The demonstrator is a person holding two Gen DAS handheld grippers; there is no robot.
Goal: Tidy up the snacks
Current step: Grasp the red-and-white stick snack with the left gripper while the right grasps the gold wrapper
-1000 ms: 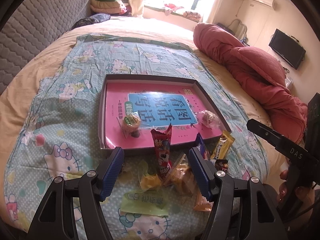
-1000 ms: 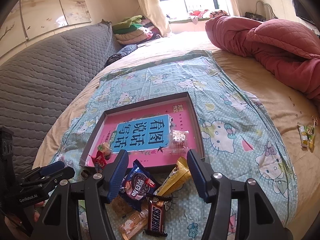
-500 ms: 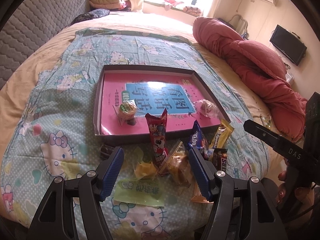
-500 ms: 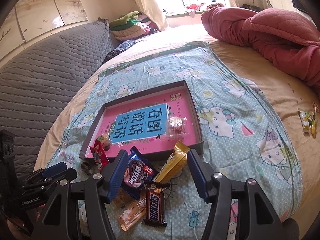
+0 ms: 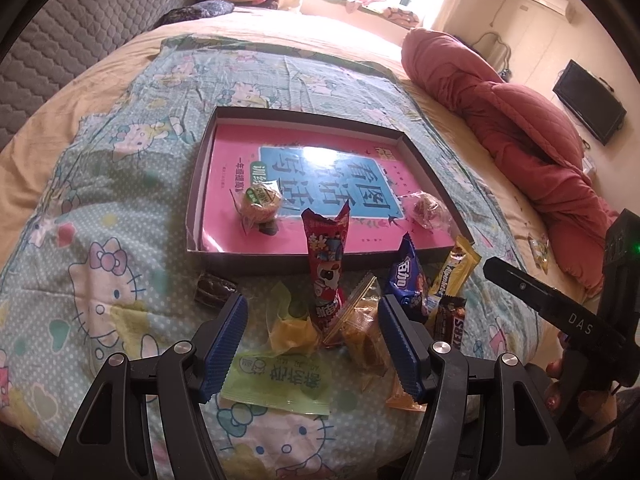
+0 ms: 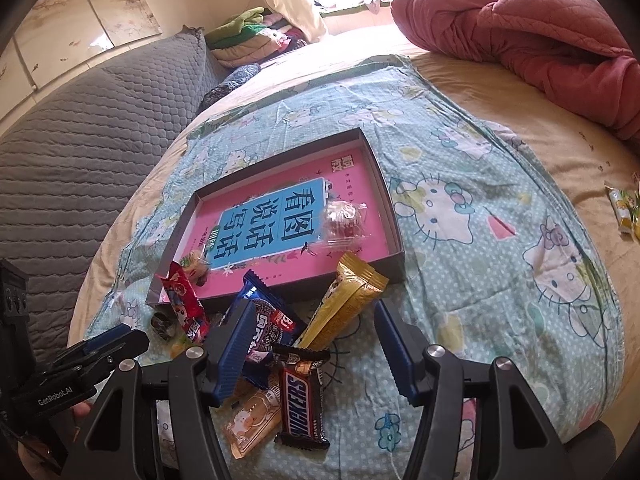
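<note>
A shallow dark tray (image 5: 304, 116) with a pink book in it lies on the bed; it also shows in the right wrist view (image 6: 394, 224). Two wrapped snacks lie in it: a round cake (image 5: 262, 202) and a clear-wrapped pastry (image 5: 428, 210). Before its near edge lies a pile of snacks: a red packet (image 5: 326, 264), a blue Oreo pack (image 6: 266, 330), a gold bar (image 6: 346, 306), a Snickers bar (image 6: 300, 408), yellow-wrapped cakes (image 5: 362, 330) and a green packet (image 5: 280, 380). My left gripper (image 5: 312, 344) is open above the pile. My right gripper (image 6: 314, 350) is open over the Oreo pack and Snickers bar.
A Hello Kitty blanket (image 5: 100, 240) covers the bed. A red quilt (image 5: 512, 120) is bunched at the right. A dark candy (image 5: 212, 290) lies left of the pile. Loose green-yellow packets (image 6: 624, 208) lie far right. Grey headboard (image 6: 80, 128) at left.
Both grippers have drawn back and tilted down a little, so the snack pile sits higher between the fingers. Both stay open. No snack has moved.
</note>
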